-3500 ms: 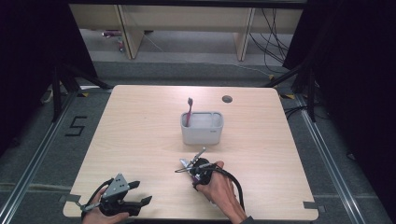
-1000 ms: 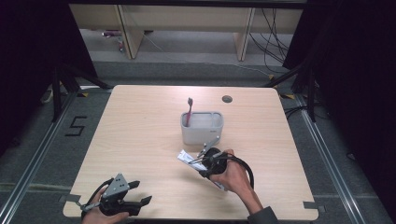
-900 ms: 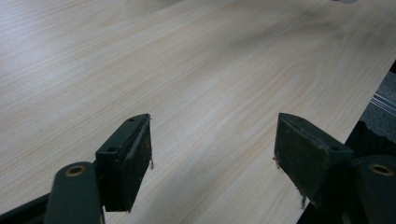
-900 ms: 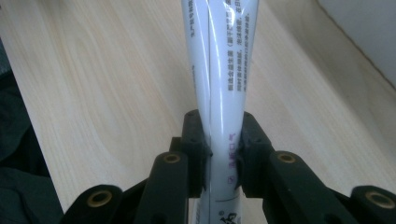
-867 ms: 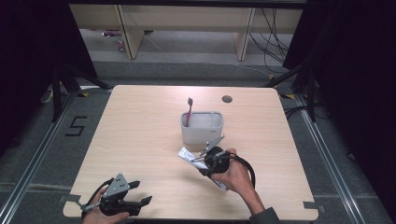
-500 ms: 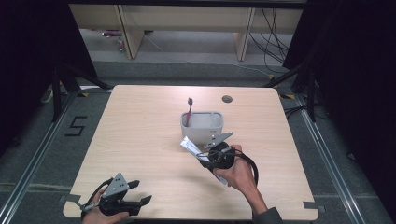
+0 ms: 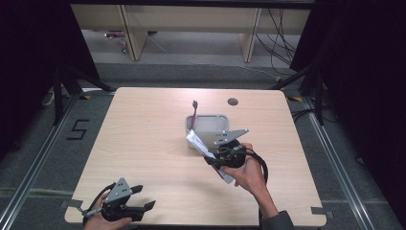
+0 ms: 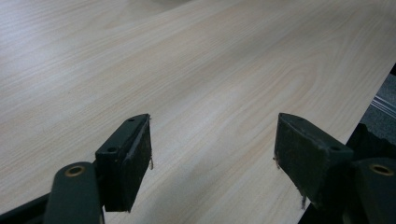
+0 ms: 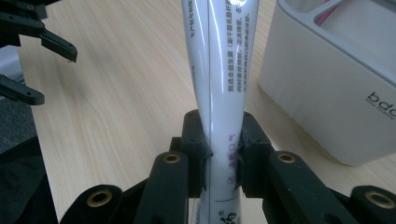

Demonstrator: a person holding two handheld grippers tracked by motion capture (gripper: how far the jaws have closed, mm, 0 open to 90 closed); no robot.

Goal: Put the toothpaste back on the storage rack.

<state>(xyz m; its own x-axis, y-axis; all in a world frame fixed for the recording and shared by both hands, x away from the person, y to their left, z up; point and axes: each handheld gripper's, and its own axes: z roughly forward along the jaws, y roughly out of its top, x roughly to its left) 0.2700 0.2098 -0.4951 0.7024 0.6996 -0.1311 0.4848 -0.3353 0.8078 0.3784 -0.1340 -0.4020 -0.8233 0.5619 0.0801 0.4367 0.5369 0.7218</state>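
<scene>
A round dark grommet (image 7: 233,101) sits near the wooden table's (image 7: 143,139) far edge, a "5" floor marking (image 7: 78,129) to its left.

Tube (image 7: 201,145) just before holder (image 7: 209,125), table (image 7: 143,124) centre; toothbrush (image 7: 193,114) in holder.

Glossy white plastic tube (image 9: 219,79), matt grey holder (image 9: 327,93) — pale wood-grain table (image 7: 143,143)

White toothpaste tube (image 9: 217,70) w/ small printed text, pinched across its lower body, lifted off table, tilted, flat end up-left. Sits just near-side of grey holder box (image 7: 210,128), mid-table.
</scene>
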